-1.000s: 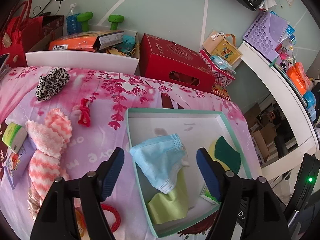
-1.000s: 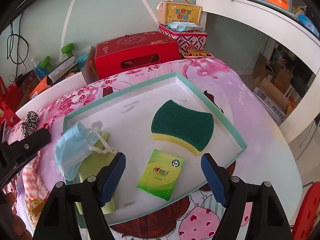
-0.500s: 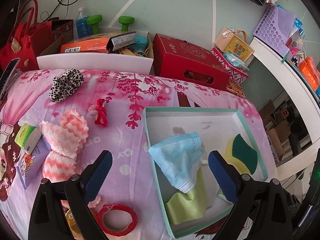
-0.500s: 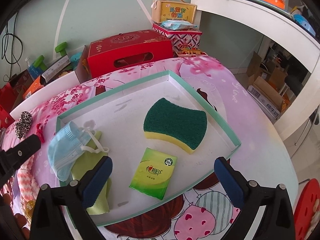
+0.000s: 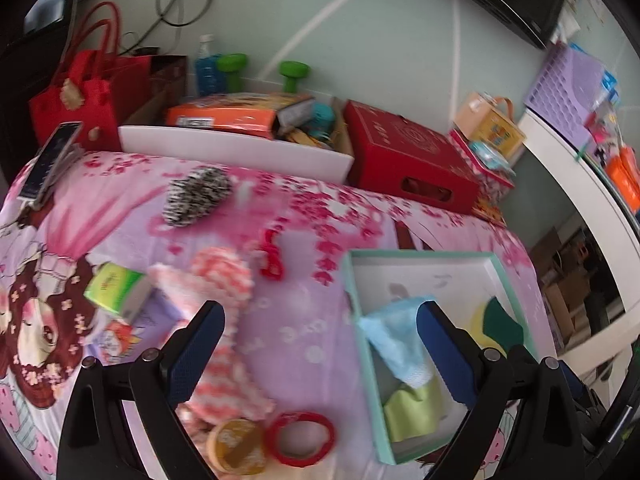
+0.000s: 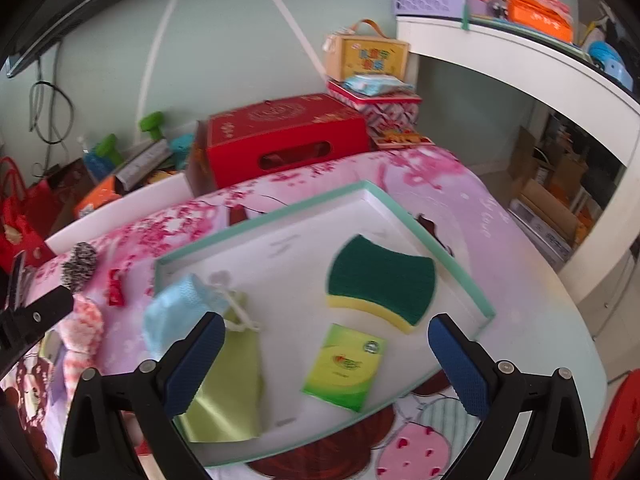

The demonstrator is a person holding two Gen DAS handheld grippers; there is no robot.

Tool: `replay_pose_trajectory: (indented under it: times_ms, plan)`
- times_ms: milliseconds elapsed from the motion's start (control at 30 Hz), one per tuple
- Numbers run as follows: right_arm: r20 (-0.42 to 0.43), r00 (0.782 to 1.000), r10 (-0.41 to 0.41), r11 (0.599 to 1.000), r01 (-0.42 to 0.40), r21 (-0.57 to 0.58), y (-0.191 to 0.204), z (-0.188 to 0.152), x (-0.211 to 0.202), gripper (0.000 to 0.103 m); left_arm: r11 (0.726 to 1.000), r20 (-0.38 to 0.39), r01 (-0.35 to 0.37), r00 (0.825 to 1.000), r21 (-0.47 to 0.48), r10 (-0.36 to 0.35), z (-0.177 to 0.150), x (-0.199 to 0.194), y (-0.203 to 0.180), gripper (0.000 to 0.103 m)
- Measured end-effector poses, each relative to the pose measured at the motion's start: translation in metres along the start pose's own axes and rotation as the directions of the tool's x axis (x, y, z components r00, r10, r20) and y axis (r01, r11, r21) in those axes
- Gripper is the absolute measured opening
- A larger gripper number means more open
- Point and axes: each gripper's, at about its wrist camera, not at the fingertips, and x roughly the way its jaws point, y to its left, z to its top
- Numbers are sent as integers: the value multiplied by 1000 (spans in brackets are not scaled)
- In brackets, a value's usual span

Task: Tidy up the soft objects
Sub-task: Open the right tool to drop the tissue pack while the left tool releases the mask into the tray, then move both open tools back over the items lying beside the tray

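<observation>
A teal-rimmed white tray [image 6: 460, 268] holds a blue face mask [image 6: 176, 312], a green cloth [image 6: 228, 392], a green-and-yellow sponge [image 6: 380, 280] and a green tissue pack [image 6: 346, 366]. My right gripper [image 6: 320, 360] is open and empty over the tray's near side. My left gripper [image 5: 320, 354] is open and empty, left of the tray [image 5: 352, 280]. A pink striped cloth [image 5: 224, 280], a red bow [image 5: 272, 256] and a leopard scrunchie [image 5: 196, 194] lie on the pink sheet.
A tissue pack [image 5: 114, 290], a red tape ring [image 5: 300, 438] and a yellow roll [image 5: 236, 446] lie near the left gripper. A red box [image 5: 408, 160], a white bin [image 5: 236, 150] and a red bag [image 5: 80, 100] stand behind.
My left gripper has swung left, away from the tray and toward the pink cloth. My right gripper has opened wider and drawn back slightly. The mask stays in the tray.
</observation>
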Motion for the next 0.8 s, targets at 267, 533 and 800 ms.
replay_pose_trajectory:
  times_ms: [267, 533, 800]
  plan:
    - [32, 998, 61, 997, -59, -50, 29, -1, -8, 103, 982, 37, -132, 990, -134, 138, 10, -30, 79, 97]
    - [42, 989, 140, 986, -135, -99, 68, -5, -15, 103, 957, -17, -212, 977, -199, 213, 10, -37, 128, 97]
    - [29, 975, 222, 955, -211, -208, 128, -14, -15, 103, 952, -79, -242, 970, -188, 231, 17, -27, 149, 97]
